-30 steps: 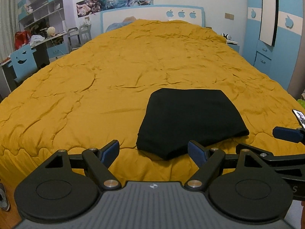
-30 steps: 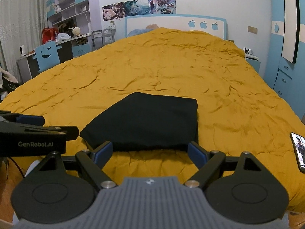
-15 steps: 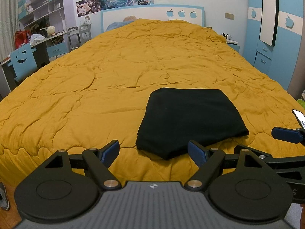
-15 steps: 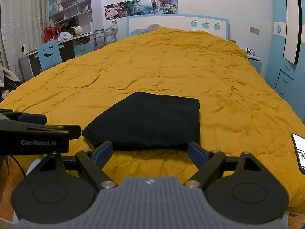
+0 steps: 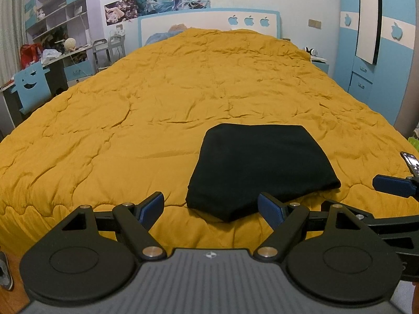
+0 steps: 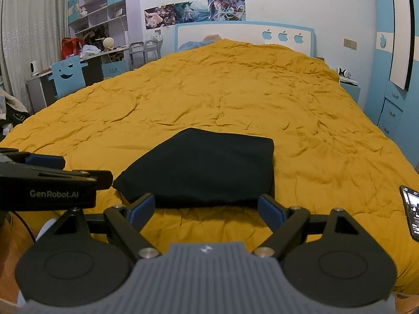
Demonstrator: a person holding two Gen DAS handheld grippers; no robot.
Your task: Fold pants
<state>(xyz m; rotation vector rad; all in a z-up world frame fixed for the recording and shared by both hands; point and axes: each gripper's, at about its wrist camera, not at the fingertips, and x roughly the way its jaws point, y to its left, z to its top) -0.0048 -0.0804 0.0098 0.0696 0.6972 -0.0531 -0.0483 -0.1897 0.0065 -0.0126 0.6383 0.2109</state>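
Your fingers (image 5: 154, 205) on both tools are standing wide apart, gripping nothing. The black folded cloth pants (image 5: 259, 167) are lying just ahead on the mustard quilted bed cover (image 5: 131, 120), wider side to side, your right gripper (image 6: 207, 206) facing them squarely, your left gripper (image 5: 210, 206) sitting off their left corner.

- A wide bed (image 5: 183, 83) under a wrinkled mustard-yellow quilt fills the room's middle.
- Its white headboard (image 6: 243, 32), edged in blue, has three blue apple cutouts.
- Anime posters (image 6: 195, 13) hang on the pale wall above.
- On the left: open shelves (image 6: 97, 7), a cluttered desk, a blue chair (image 6: 68, 74) with a smiling-face cutout, and a patterned curtain (image 6: 28, 26).
- On the right: a blue wardrobe (image 5: 385, 52).
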